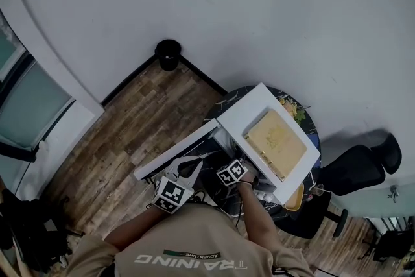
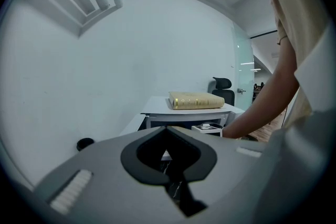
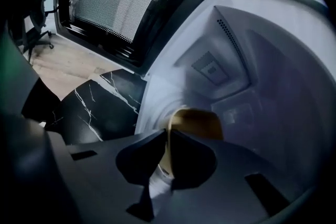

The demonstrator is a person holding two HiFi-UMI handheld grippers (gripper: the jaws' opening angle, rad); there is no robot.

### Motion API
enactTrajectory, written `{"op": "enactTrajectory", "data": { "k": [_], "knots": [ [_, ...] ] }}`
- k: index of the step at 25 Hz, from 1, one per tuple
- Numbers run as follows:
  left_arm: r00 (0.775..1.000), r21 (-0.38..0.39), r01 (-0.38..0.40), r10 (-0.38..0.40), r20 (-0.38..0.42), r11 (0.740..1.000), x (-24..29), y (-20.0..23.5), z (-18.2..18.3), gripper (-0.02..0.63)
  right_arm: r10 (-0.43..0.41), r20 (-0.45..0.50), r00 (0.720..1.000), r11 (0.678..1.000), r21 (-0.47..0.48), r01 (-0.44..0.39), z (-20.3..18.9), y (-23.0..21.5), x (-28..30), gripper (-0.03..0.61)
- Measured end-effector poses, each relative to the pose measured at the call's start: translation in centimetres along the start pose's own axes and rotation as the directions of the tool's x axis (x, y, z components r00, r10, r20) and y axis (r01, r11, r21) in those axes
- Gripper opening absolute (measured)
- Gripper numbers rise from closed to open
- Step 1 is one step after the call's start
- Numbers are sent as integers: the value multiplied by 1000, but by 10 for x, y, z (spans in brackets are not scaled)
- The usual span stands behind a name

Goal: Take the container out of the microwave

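Half done: my right gripper point(image 3: 167, 135) pinches the yellow container point(image 3: 198, 122) by its rim inside the open microwave point(image 3: 273, 76); lifting it out remains. Left gripper point(image 2: 167, 131) waits outside the microwave, jaws together, empty.

The right gripper point(image 3: 168, 134) reaches into the white microwave point(image 3: 257, 65), its jaws pinched on what seems to be the near rim of a yellow container point(image 3: 198, 120). The mesh-windowed door point(image 3: 115, 2) stands open above the black marbled table point(image 3: 100, 107).
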State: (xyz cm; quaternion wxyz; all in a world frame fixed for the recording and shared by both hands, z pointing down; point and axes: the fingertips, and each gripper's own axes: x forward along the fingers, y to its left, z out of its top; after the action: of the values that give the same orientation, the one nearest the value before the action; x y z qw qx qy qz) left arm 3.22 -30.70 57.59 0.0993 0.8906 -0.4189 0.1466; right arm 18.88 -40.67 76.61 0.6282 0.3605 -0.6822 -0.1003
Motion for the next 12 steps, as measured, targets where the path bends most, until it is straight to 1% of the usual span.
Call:
{"op": "enactTrajectory", "data": {
  "k": [6,12],
  "knots": [
    [1000,11,1,-1,0,1000,-4,-2,1,8,29,6,1000,999,-22,-28,2,2,0,11],
    [999,30,31,-31,-24,999,-10,-4,2,8,53,30,998,998,-24,-52,6,14,-17,11]
  ]
}}
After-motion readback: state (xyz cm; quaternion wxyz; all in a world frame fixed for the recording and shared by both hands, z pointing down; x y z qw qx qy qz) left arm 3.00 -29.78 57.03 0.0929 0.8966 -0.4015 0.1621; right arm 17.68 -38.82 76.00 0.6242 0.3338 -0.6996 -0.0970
